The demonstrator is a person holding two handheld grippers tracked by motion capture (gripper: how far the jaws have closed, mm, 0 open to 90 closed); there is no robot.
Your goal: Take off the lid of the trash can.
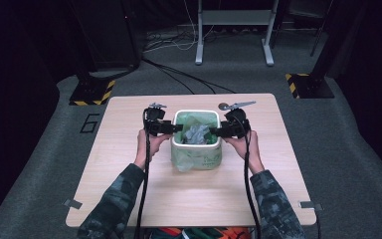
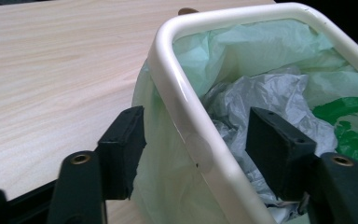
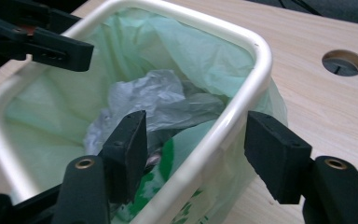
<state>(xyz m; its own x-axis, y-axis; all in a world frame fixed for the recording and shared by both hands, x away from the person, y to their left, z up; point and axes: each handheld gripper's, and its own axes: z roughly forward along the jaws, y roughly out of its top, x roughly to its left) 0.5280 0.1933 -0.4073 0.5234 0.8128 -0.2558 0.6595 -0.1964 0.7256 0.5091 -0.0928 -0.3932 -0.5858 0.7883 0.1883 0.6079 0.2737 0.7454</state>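
Observation:
A white bin point(image 1: 197, 112) lined with a pale green bag point(image 1: 194, 158) stands in the middle of the table, with crumpled grey plastic point(image 1: 196, 134) inside. My left gripper point(image 1: 179, 128) straddles the bin's left rim point(image 2: 177, 93): one pad is outside against the bag, the other inside over the grey plastic point(image 2: 261, 93), with gaps on both sides. My right gripper point(image 1: 212, 131) straddles the right rim point(image 3: 242, 93) the same way, its pads clear of it. A finger point(image 3: 51, 46) of the left gripper reaches over the far rim in the right gripper view.
The light wooden table point(image 1: 129, 189) has a round cable hole point(image 1: 224, 106) behind the bin, near the right gripper. On the floor beyond are a metal frame point(image 1: 234, 30), cables, and two stands with yellow-black bases point(image 1: 92, 92) point(image 1: 308, 84).

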